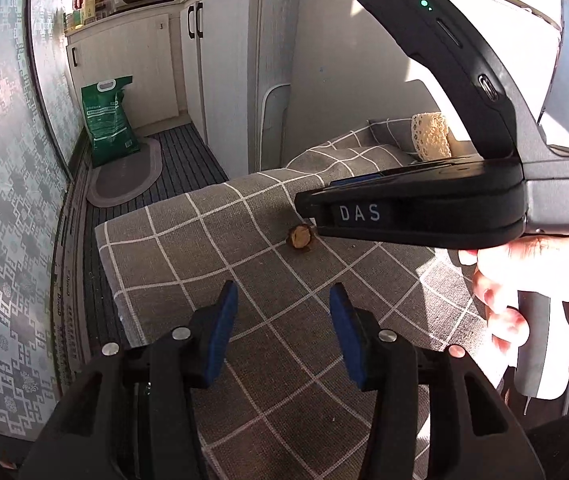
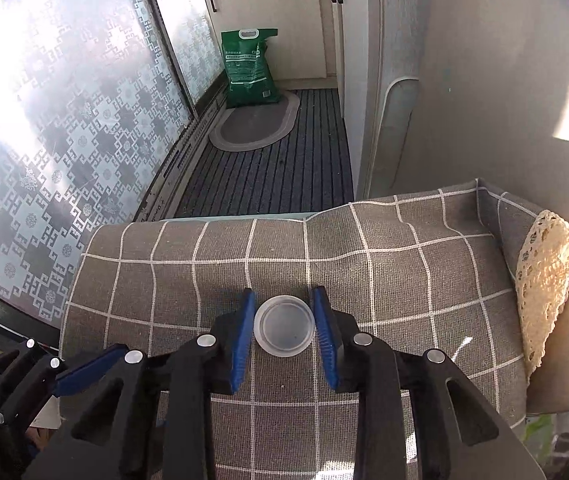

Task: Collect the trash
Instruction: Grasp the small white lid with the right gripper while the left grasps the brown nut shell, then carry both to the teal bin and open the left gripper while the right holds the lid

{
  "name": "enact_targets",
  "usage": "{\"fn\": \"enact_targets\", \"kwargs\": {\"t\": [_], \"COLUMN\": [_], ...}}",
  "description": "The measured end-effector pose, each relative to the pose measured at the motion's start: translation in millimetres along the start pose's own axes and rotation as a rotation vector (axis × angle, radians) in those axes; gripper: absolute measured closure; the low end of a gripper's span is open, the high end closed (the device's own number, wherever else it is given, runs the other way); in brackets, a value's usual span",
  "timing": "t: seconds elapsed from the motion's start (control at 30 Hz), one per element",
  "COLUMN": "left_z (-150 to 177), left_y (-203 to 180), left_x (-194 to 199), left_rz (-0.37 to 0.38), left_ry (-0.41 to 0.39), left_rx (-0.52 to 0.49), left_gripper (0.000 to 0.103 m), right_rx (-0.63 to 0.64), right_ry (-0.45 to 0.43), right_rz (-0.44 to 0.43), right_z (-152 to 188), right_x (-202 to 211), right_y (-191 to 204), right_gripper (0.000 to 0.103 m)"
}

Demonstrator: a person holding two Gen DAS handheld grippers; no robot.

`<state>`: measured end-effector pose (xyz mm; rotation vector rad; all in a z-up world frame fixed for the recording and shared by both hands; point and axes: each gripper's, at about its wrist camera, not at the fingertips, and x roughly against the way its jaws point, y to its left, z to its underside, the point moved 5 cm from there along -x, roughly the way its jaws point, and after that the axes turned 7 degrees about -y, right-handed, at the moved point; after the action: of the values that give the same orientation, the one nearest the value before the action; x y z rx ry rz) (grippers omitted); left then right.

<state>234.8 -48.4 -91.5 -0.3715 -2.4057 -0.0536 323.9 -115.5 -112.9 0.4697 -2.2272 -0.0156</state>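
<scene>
right gripper (image 2: 284, 328) fingers closed on, or at least touching, the clear plastic cup (image 2: 284, 331) | left gripper (image 1: 283, 316) fingers open, empty | nut-like scrap (image 1: 299, 238) at 12 o'clock on checked cushion (image 1: 212, 240)

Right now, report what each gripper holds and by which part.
The right gripper grips the small translucent plastic cup across its rim, pads on opposite sides. The left gripper holds nothing; its jaws stand open over the checked cloth.

A translucent, smooth plastic cup (image 2: 283, 330) sits on matt, coarse-woven checked cloth (image 2: 404, 280).
</scene>
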Motion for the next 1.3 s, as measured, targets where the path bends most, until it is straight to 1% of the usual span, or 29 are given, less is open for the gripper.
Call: {"fn": "enact_targets", "kwargs": {"t": [0.2,0.33,0.37,0.53,0.63,0.7,0.77,0.87,0.9,0.93,1.0,1.17,1.3], "left_z": [-3.8,-8.7,-9.9,-16.3,-19.7,-22.2,-24.3,-25.9,-26.7,-27.6,-28.5,-29.0,-28.9], "left_y": [-4.4,-6.6,-8.1,-10.2,-11.4,-10.7,-8.9,-11.0,-10.5,-8.8,-7.2,-6.2,-2.4], "left_x": [-13.2,-24.4,-26.7,-37.1,-43.8,-47.6,-50.4,-51.8,-52.2,-52.3,-49.3,-32.5,-12.3], "left_rz": [-0.014,-0.043,-0.050,-0.062,-0.076,-0.088,-0.099,-0.104,-0.107,-0.111,-0.109,-0.106,-0.106], "left_ry": [0.012,0.024,0.033,0.069,0.079,0.085,0.093,0.104,0.106,0.105,0.092,0.062,0.040], "left_rx": [-0.015,-0.026,-0.027,-0.021,-0.024,-0.020,-0.013,-0.004,0.001,0.009,0.024,0.024,0.048], "left_gripper": [0.052,0.054,0.057,0.061,0.063,0.065,0.072,0.075,0.079,0.082,0.083,0.083,0.083], "right_rx": [-0.059,-0.089,-0.091,-0.083,-0.062,-0.043,-0.033,-0.022,-0.019,-0.016,-0.014,-0.018,-0.004], "right_ry": [-0.009,-0.034,-0.040,-0.071,-0.078,-0.076,-0.077,-0.076,-0.074,-0.073,-0.073,-0.070,-0.074], "right_rz": [-0.047,-0.072,-0.078,-0.103,-0.115,-0.118,-0.123,-0.133,-0.135,-0.136,-0.133,-0.141,-0.155], "right_z": [1.3,1.7,1.9,2.7,4.4,5.3,6.4,9.4,10.1,10.3,11.3,12.2,13.5], "right_x": [12.5,28.0,32.3,50.3,57.7,61.0,64.2,67.5,68.0,68.1,68.5,69.8,74.1], "right_y": [-16.8,-32.1,-35.4,-43.3,-41.5,-39.0,-37.2,-37.2,-37.2,-36.6,-37.7,-38.4,-27.1], "right_gripper": [0.073,0.073,0.073,0.073,0.073,0.073,0.073,0.073,0.073,0.073,0.073,0.073,0.073]}}
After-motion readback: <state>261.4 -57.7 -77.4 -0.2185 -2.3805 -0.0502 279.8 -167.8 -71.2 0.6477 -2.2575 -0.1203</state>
